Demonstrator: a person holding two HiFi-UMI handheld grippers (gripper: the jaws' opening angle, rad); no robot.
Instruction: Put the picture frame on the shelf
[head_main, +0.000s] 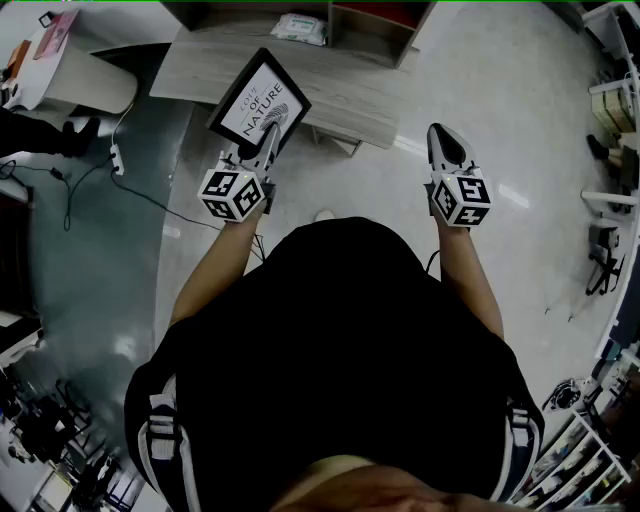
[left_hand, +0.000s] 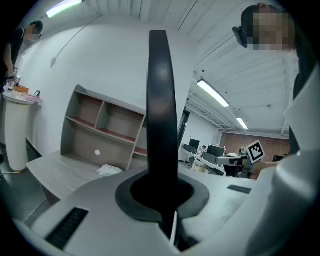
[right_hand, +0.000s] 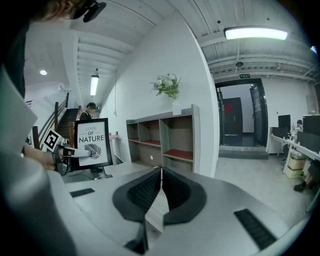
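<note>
A black picture frame (head_main: 260, 100) with a white print reading "Love of Nature" is held up in my left gripper (head_main: 262, 150), which is shut on its lower edge. In the left gripper view the frame (left_hand: 161, 100) stands edge-on between the jaws. It hovers over the near edge of a low wooden desk (head_main: 340, 85). The wooden shelf unit (head_main: 375, 25) sits at the back of that desk; its compartments (left_hand: 107, 125) show behind the frame. My right gripper (head_main: 447, 145) is shut and empty, out over the floor to the right. From the right gripper view the frame (right_hand: 92, 142) appears at the left, the shelf (right_hand: 165, 137) beyond.
A white packet (head_main: 298, 28) lies on the desk by the shelf. A vase of flowers (right_hand: 168, 87) stands on top of the shelf. A round white table (head_main: 55, 60) is at far left, with cables and a power strip (head_main: 115, 158) on the floor. Racks line the right side.
</note>
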